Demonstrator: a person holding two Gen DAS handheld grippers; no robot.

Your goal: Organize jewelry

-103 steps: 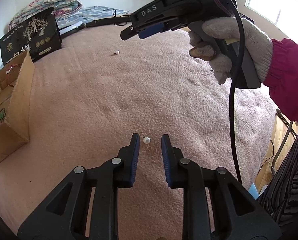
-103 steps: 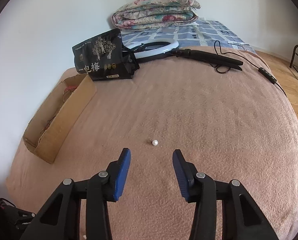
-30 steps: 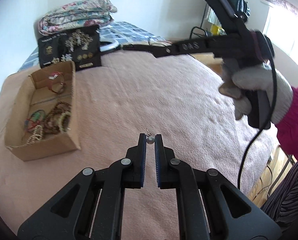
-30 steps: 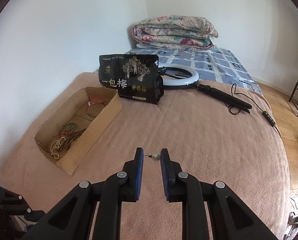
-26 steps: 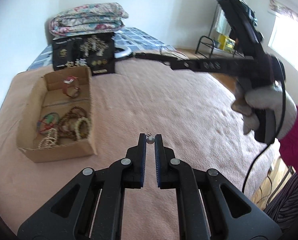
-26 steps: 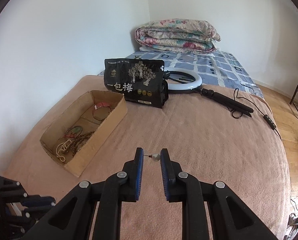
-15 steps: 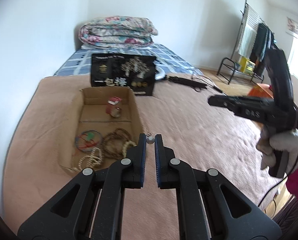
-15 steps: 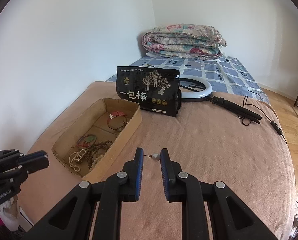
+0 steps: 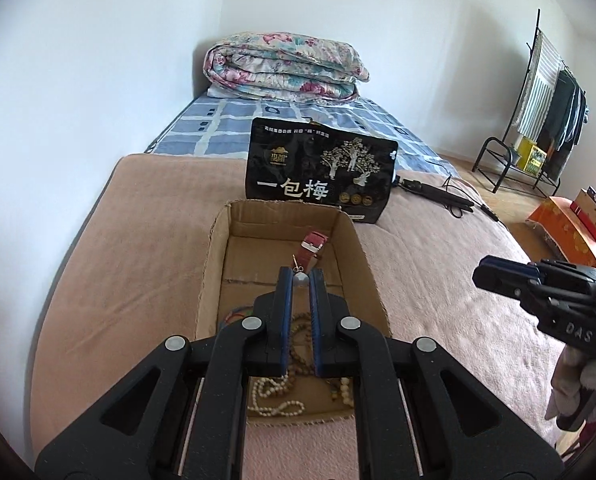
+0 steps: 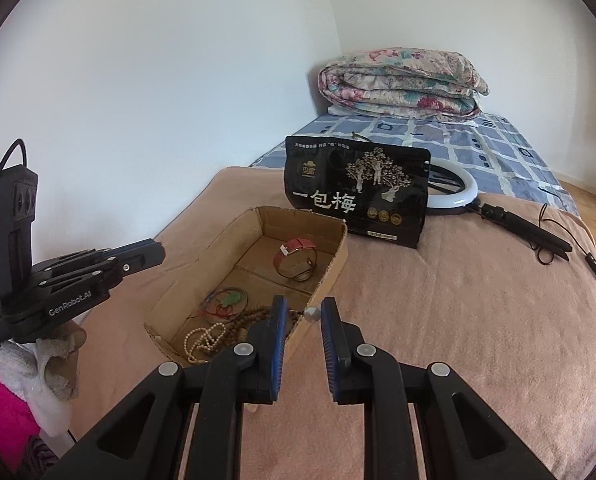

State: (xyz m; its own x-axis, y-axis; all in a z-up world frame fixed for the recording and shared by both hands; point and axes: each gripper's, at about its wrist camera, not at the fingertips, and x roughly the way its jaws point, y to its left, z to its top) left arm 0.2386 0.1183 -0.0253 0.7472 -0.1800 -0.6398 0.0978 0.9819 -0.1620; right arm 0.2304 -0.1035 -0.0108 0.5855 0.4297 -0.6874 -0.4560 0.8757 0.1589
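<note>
The left gripper [image 9: 301,278] is closed on a pearl earring [image 9: 301,278], the bead pinched between the blue pads with its small hook poking up past the fingertips. It hangs over the middle of the open cardboard box [image 9: 211,276], above the bare floor between the bead strands at the near end and the red-strapped watch [image 9: 314,245] at the far end. The right gripper [image 10: 302,316] likewise grips a second pearl earring [image 10: 311,314], its jaws nearly together around the bead and post, poised just above the box's near right wall.

To do the drop well, each gripper probably ought to sink low inside the walls before the jaws part, since a round bead released from height could bounce or roll out. The right one likely needs to shift further over the box first. Aiming for the bare cardboard should keep the hooks from snagging the necklaces [image 10: 205,338].

The box sits on a pink fleece blanket [image 10: 458,300]; behind it stand a black snack bag [image 10: 358,196], a ring light [image 10: 458,196], and a folded floral quilt [image 10: 402,80] against white walls.
</note>
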